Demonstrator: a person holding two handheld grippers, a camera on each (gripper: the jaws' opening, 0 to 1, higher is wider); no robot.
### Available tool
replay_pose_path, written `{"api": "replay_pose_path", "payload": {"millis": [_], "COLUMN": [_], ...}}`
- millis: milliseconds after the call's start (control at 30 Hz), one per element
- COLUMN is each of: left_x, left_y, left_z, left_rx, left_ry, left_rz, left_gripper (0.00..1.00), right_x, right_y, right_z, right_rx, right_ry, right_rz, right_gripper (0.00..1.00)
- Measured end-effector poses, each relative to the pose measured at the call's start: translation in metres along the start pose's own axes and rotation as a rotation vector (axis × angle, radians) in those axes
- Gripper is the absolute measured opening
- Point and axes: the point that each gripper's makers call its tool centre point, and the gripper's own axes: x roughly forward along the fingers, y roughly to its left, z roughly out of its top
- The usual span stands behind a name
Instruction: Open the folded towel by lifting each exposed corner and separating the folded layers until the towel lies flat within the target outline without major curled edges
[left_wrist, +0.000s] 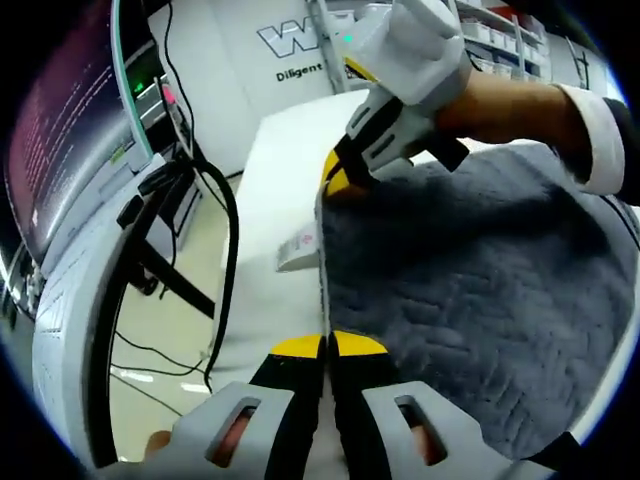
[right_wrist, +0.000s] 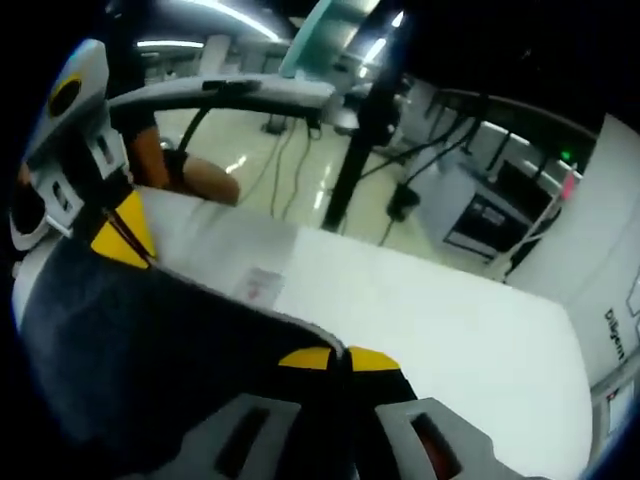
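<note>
1. In the left gripper view, my left gripper (left_wrist: 328, 345) rises from the bottom edge, its two yellow-tipped fingers (left_wrist: 297, 347) pressed together on the near edge of the grey towel (left_wrist: 470, 290).
2. The towel is a dark grey cloth with a woven, wavy texture. It lies on the white counter (left_wrist: 285, 190) and spreads to the right, where the round edge of the view cuts it off, so I cannot see its far side or its full shape.
3. My right gripper (left_wrist: 338, 180) comes in from the upper right of the left gripper view. Its yellow tips meet at the towel's far corner along the same edge, closed on the cloth there.
4. A hand and forearm (left_wrist: 500, 105) with a white cuff hold the right gripper's pale body.
5. A small white label (left_wrist: 298, 248) sticks out from the towel's edge between the two grippers; its print is too small to read.
6. In the right gripper view, my right gripper (right_wrist: 335, 358) has its fingers closed on the towel's edge (right_wrist: 170, 340), which looks dark and lifts in a ridge toward the left gripper (right_wrist: 120, 235) at upper left.
7. Left of the counter in the left gripper view hang black cables (left_wrist: 230, 230) beside a dark monitor (left_wrist: 70, 130); the floor beyond is blurred.
</note>
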Motion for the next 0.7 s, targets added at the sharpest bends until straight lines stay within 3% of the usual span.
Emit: {"api": "replay_pose_path", "payload": {"millis": [133, 267, 333, 400, 500, 633, 667, 700], "left_x": [0.000, -0.007, -0.015, -0.019, -0.023, -0.037, -0.040, -0.043], "left_y": [0.001, 0.000, -0.011, -0.016, -0.017, -0.029, -0.031, -0.030], "left_z": [-0.001, -0.008, -0.007, -0.001, 0.004, 0.007, 0.006, 0.004], "left_rx": [-0.015, 0.079, 0.053, 0.030, 0.004, -0.071, -0.080, -0.095], "left_ry": [0.002, 0.011, -0.014, -0.060, -0.092, -0.146, -0.149, -0.151], "left_rz": [-0.010, 0.026, 0.006, -0.021, -0.039, -0.098, -0.106, -0.110], "left_gripper": [0.03, 0.10, 0.11, 0.12, 0.14, 0.12, 0.10, 0.09], "right_x": [0.003, 0.000, -0.003, -0.007, -0.017, -0.022, -0.021, -0.019], "right_y": [-0.006, -0.011, -0.012, -0.010, -0.008, -0.009, -0.009, -0.007], "right_z": [-0.002, 0.000, 0.001, 0.012, 0.017, 0.030, 0.030, 0.029], "right_rx": [0.031, 0.024, 0.023, 0.025, 0.033, 0.010, 0.003, -0.005], "right_ry": [-0.002, -0.024, -0.042, -0.105, -0.151, -0.196, -0.193, -0.184], "right_rz": [-0.017, -0.032, -0.027, -0.010, -0.003, 0.009, 0.011, 0.017], "right_gripper": [0.06, 0.09, 0.09, 0.11, 0.17, 0.06, 0.00, 0.00]}}
